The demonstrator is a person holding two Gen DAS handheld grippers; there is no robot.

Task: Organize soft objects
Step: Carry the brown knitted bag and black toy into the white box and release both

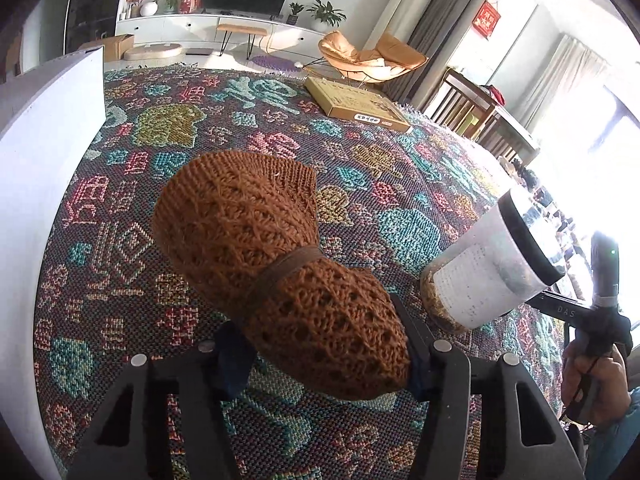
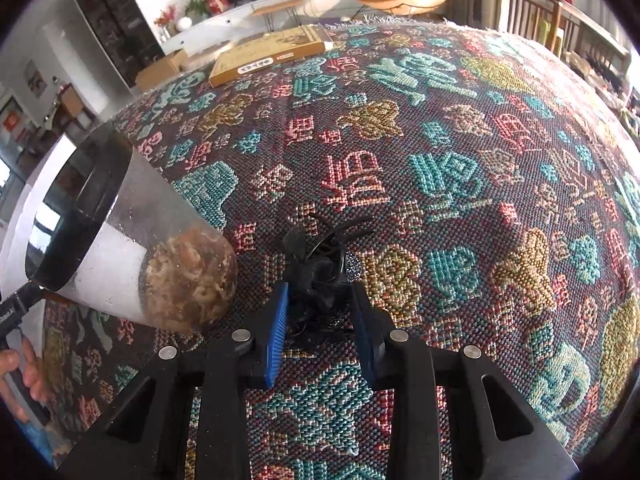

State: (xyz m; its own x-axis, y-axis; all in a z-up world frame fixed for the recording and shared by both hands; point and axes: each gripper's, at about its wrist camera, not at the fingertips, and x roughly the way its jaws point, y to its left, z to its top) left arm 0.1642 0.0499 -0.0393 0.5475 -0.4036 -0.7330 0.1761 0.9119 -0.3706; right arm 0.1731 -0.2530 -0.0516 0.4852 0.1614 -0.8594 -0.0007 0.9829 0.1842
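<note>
Fingers of the left gripper clamped the brown knit, which reached toward frame centre; the right gripper, low centre, stood part-open around a black tangle on the cloth.

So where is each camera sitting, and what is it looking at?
Left wrist: sits on the left tool, looking along its fingers at the brown knitted roll it grips; a hand shows at the right edge.
Right wrist: sits on the right tool, looking at a black tangled thing; fingers show at left.
Both see the jar, yellow box and patterned cloth.
</note>
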